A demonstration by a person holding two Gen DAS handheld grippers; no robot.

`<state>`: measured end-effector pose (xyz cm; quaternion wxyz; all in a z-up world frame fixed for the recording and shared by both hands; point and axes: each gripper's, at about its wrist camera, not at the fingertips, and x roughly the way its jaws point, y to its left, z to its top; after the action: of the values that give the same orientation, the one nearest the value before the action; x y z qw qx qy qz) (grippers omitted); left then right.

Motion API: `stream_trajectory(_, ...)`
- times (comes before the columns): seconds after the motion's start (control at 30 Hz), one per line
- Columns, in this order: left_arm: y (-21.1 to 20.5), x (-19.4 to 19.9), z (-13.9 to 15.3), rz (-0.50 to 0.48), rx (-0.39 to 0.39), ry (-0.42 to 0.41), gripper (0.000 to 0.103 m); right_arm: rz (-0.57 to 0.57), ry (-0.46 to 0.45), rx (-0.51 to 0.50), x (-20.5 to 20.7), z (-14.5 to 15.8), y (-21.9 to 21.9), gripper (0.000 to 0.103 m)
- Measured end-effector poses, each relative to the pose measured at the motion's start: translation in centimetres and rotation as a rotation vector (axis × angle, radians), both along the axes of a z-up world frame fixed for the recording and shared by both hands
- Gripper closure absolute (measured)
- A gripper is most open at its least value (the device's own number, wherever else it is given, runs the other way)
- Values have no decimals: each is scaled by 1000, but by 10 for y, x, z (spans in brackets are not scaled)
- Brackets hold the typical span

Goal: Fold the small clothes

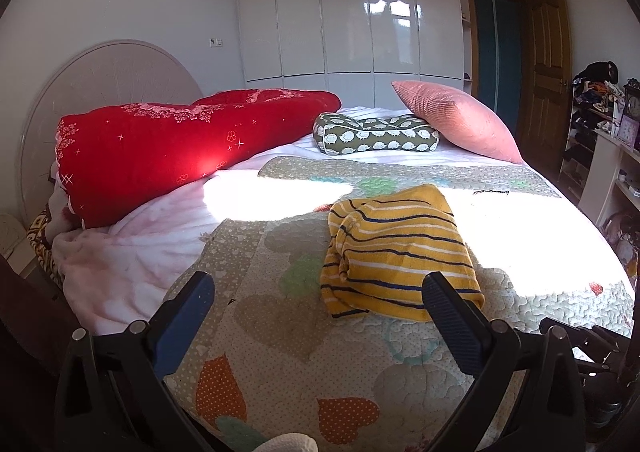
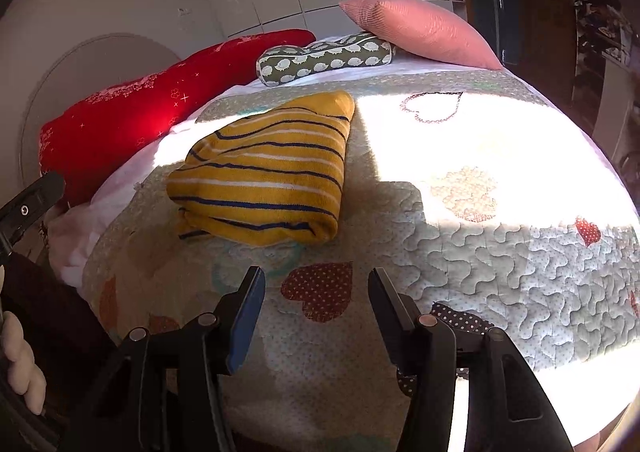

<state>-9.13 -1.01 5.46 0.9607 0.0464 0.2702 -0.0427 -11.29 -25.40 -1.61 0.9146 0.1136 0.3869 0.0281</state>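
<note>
A yellow garment with navy and white stripes (image 1: 396, 252) lies folded into a compact bundle on the quilted bedspread (image 1: 280, 332). My left gripper (image 1: 320, 284) is open wide just in front of it, with nothing between its fingers; the right fingertip overlaps the bundle's near edge in the picture. In the right wrist view the same garment (image 2: 268, 176) lies ahead and to the left on the bedspread (image 2: 500, 252). My right gripper (image 2: 316, 276) hovers open over a red dotted heart patch, short of the garment and holding nothing.
A red quilt (image 1: 160, 148) lies rolled along the bed's left side near the round headboard (image 1: 100, 84). A green patterned pillow (image 1: 376, 134) and a pink cushion (image 1: 460, 120) sit at the far end. Shelves (image 1: 600, 140) stand at right. A hand (image 2: 20, 364) shows at lower left.
</note>
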Motion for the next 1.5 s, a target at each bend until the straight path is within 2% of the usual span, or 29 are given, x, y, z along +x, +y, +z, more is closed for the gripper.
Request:
stream_trajectory(0.1, 4, 9, -14, -10, -1, 71, 0, 6, 10, -42, 2, -3, 8, 42)
stream_trajectory(0.2, 4, 13, -30, -20, 14, 134, 0, 14, 35, -42, 5, -9, 13, 42)
stream_trajectory(0.43, 3, 18, -45, -35, 18, 201, 0, 31, 43, -41, 10, -12, 18, 42)
stream_trajectory(0.57, 18, 27, -53, -19, -42, 258, 0, 91, 0, 31, 40, 1, 20, 42)
stream_trajectory(0.7, 37, 32, -56, 43, -50, 266, 0, 162, -2, 134, 97, 13, 41, 42)
stream_trajectory(0.77, 47, 32, -56, 74, -51, 263, 0, 186, 37, 177, 125, 6, 56, 42)
stream_trajectory(0.87, 62, 32, -55, 111, -41, 251, 0, 215, 150, 260, 159, -24, 75, 42)
stream_trajectory(1.0, 73, 32, -57, 132, -35, 242, 0, 238, 166, 288, 173, -36, 90, 40)
stream_trajectory(1.1, 73, 33, -58, 127, -30, 244, 0, 268, 163, 271, 168, -27, 92, 40)
stream_trajectory(1.17, 69, 32, -57, 122, -18, 237, 0, 278, 117, 243, 151, -14, 86, 40)
stream_trajectory(1.27, 58, 32, -59, 90, 4, 232, 0, 204, 45, 91, 111, -1, 68, 40)
stream_trajectory(1.33, 45, 32, -62, 51, 25, 246, 0, 139, 38, 18, 85, -2, 50, 40)
stream_trajectory(1.4, 29, 31, -64, 13, 52, 254, 0, 73, 46, -34, 62, -6, 30, 40)
stream_trajectory(1.5, 5, 28, -63, -46, 68, 258, 0, -15, 68, -53, 36, -14, 5, 40)
